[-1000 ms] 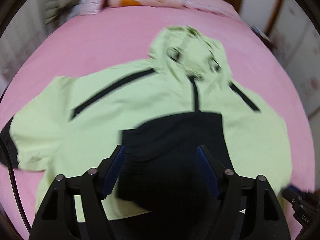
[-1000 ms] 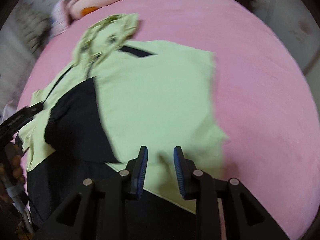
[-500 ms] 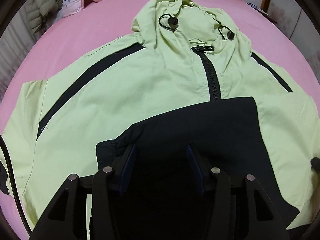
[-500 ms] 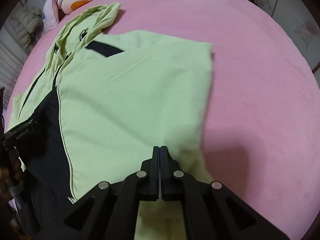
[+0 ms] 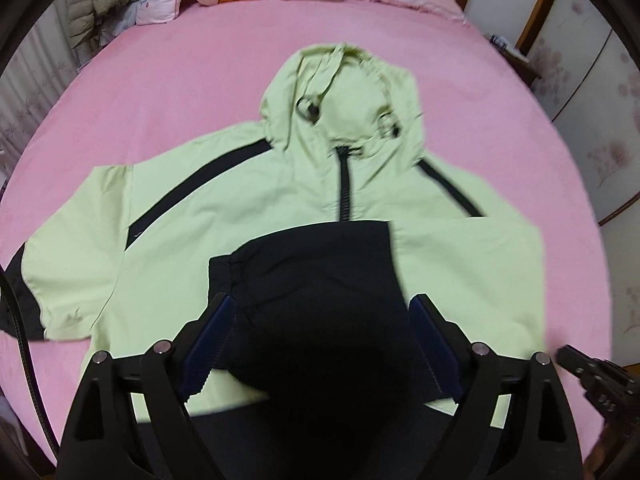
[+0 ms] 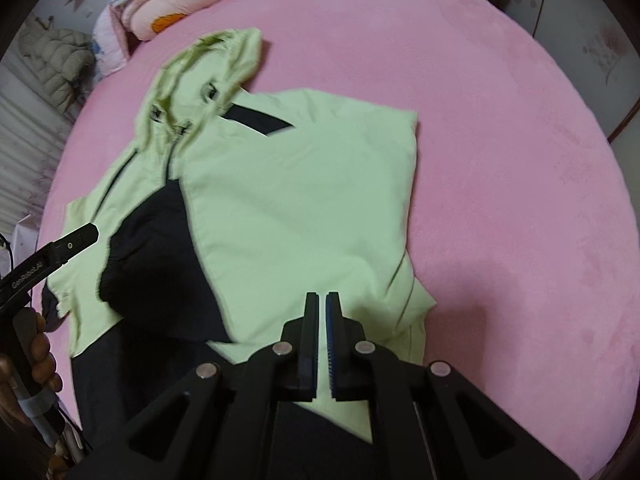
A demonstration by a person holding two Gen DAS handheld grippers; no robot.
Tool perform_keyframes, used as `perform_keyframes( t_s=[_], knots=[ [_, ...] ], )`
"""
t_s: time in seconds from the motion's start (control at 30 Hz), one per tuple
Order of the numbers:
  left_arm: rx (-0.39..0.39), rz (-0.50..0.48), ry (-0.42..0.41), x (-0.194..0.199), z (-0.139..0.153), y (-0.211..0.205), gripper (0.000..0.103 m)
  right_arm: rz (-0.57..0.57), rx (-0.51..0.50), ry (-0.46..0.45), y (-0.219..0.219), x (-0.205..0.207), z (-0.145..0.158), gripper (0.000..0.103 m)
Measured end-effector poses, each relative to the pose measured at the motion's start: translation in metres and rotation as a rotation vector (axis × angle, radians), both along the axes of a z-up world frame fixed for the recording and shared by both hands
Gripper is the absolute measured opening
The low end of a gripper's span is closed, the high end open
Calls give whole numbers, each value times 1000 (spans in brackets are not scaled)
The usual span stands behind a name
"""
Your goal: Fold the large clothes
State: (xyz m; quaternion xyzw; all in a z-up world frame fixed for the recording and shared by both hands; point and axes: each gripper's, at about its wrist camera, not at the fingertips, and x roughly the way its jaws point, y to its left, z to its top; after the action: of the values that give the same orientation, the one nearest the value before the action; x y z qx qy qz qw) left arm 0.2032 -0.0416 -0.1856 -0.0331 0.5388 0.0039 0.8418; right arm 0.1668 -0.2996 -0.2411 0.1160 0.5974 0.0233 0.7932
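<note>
The jacket [image 5: 256, 216] lay face up on the pink bed [image 5: 168, 80], hood [image 5: 340, 92] at the far end, hem at the near edge, so its long axis ran straight away from both grippers. Out on the left, one sleeve [image 5: 76, 264] was spread flat and unfolded, its dark cuff at the bed's left edge. Moving to the middle, the left gripper [image 5: 320, 340] hung over the dark sleeve end [image 5: 316, 276] that lay folded across the chest; its jaws had just been opening and stood wide, the dark cloth below and between them but the pads pressing on nothing. On to the right: that side was already folded in, a clean pale panel [image 6: 304, 208] with a straight right edge. The right gripper [image 6: 322, 336] hovered over the panel's near corner, jaws almost together with a thin slit between them, and nothing could be seen pinched there. By my reading the left sleeve came next, and it lay to the left of the left gripper, well apart from the right one. So the left hand was the nearer, and it would have to reach leftward for that cuff.
</note>
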Motion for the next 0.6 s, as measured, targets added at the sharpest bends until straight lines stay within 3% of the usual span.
perform_keyframes(
  t_s=[0.27, 0.6],
  knots=[
    [-8, 43, -79, -41, 57, -29, 88, 7, -6, -99, -6, -11, 64, 28],
    [-47, 56, -143, -100, 117, -53, 88, 99, 22, -167, -5, -41, 123, 29]
  ],
)
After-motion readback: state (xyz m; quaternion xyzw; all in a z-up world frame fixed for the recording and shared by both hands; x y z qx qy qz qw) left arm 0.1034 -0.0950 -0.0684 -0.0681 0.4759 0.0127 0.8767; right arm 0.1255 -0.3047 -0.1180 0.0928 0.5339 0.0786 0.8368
